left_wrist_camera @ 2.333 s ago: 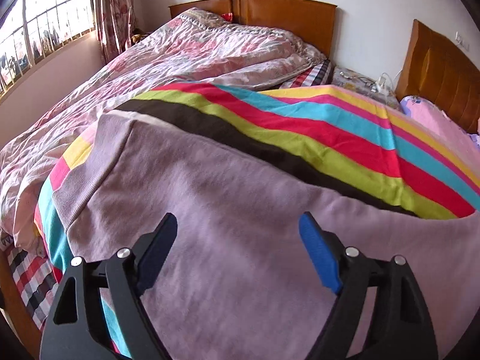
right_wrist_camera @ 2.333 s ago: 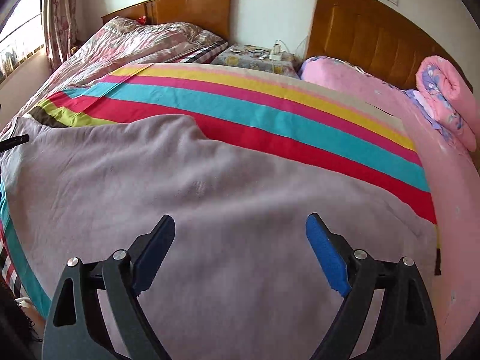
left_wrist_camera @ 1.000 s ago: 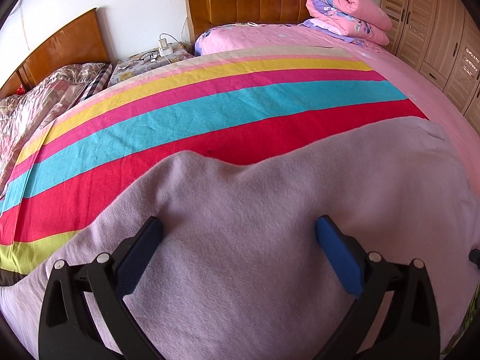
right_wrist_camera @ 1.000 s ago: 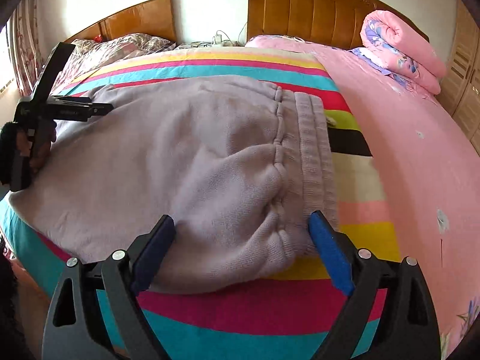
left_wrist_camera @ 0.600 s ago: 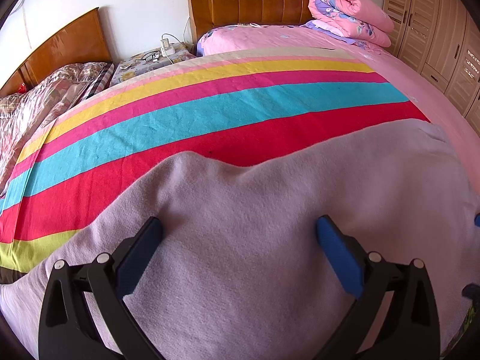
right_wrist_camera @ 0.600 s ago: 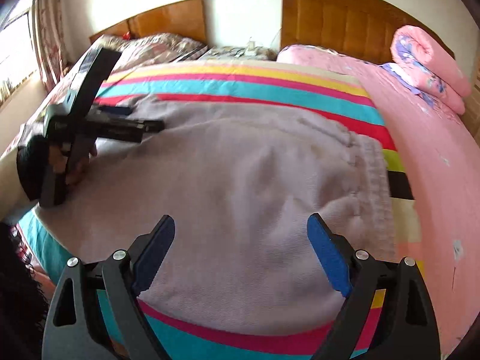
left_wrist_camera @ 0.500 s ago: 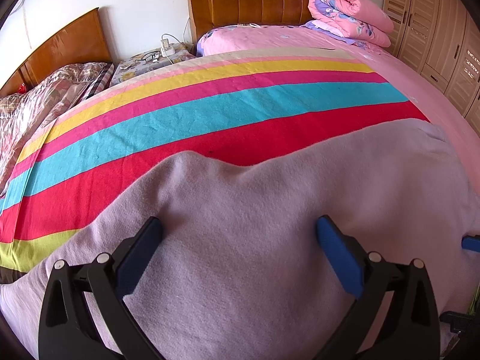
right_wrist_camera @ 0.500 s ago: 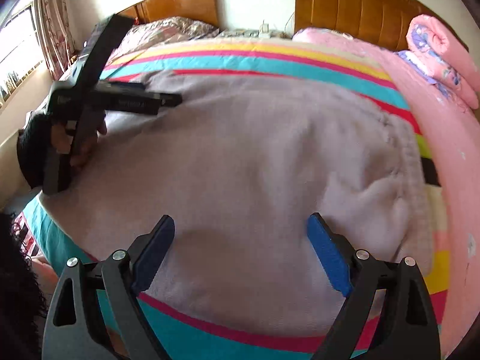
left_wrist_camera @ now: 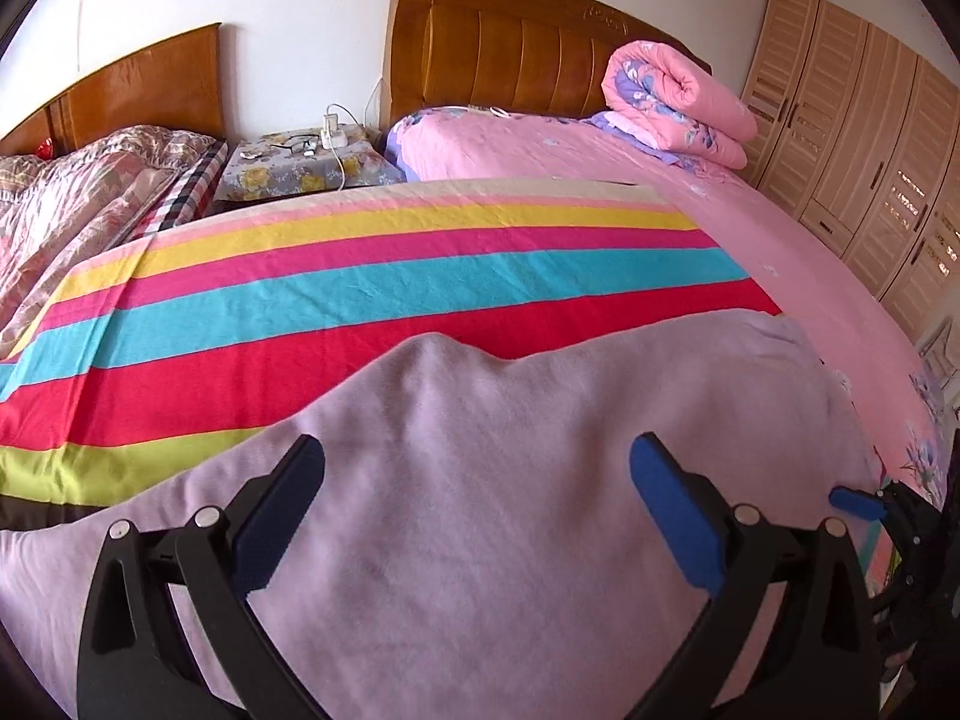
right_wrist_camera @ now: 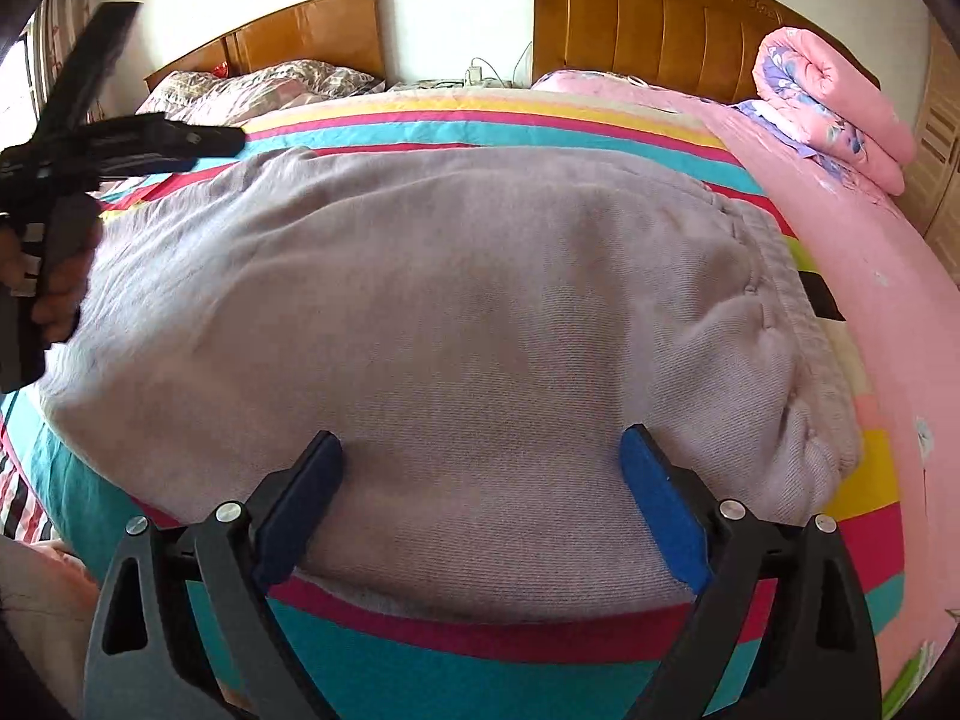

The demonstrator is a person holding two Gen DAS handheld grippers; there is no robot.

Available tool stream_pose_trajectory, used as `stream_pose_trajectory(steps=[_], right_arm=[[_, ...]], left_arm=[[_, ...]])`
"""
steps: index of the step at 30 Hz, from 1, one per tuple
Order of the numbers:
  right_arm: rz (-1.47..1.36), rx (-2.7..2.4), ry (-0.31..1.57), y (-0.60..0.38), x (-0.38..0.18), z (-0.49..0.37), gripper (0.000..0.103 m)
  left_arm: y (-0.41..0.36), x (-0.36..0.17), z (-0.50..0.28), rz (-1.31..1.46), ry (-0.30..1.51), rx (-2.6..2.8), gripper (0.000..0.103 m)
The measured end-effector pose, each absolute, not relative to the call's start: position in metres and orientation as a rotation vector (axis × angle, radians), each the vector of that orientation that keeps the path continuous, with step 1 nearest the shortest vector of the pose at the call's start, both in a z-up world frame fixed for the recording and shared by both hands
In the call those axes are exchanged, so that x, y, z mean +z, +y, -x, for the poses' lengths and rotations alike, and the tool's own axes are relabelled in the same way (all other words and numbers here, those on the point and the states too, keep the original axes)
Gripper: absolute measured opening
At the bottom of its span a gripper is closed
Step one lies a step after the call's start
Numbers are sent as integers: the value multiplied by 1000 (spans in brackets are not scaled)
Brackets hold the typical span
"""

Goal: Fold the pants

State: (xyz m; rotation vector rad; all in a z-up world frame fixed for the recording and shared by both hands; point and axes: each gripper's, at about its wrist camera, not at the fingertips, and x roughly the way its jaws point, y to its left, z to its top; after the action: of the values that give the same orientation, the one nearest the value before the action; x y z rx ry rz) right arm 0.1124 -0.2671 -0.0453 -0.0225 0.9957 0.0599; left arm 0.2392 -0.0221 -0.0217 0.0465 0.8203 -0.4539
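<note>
- Lying flat on the striped blanket [left_wrist_camera: 372, 306], the pants [right_wrist_camera: 468, 324] are the landmark here: a lilac knit spread that covers the near part of the blanket.
- The ribbed waistband [right_wrist_camera: 798, 324] runs down the right side of the pants, bunched and puckered toward its near end.
- The left gripper [left_wrist_camera: 480, 504] hovers over the pants with its jaws spread wide and nothing between them; pants fabric fills the gap below.
- The right gripper [right_wrist_camera: 480, 486] stands at the near edge of the pants, jaws also wide apart, gripping nothing; whether the pads touch the cloth cannot be told.
- In the right wrist view a hand [right_wrist_camera: 54, 282] holds the left gripper at the left side of the pants.
- In the left wrist view a blue pad of the right gripper shows at the right edge of the pants.
- Beyond the pants, past the blanket's stripes, lie a pink sheet [left_wrist_camera: 750, 228] and a rolled quilt [left_wrist_camera: 678, 102].
- A nightstand [left_wrist_camera: 300, 165] sits far behind the pants, between two headboards.
</note>
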Motion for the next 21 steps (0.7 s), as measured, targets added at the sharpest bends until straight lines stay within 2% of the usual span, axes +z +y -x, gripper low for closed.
stream_pose_trajectory(steps=[4, 7, 12, 16, 21], right_arm=[[10, 82, 965, -257, -17, -128, 90], [83, 123, 937, -228, -5, -152, 90], [168, 198, 1048, -184, -38, -193, 90], [80, 218, 1062, -192, -48, -191, 92], [124, 169, 1104, -178, -35, -193, 92]], left_arm=[[48, -13, -208, -56, 804, -323, 102], [105, -32, -198, -1, 891, -173, 102], [175, -60, -177, 118, 962, -34, 102], [192, -67, -165, 123, 954, -53, 102], [186, -68, -166, 91, 951, -52, 102]])
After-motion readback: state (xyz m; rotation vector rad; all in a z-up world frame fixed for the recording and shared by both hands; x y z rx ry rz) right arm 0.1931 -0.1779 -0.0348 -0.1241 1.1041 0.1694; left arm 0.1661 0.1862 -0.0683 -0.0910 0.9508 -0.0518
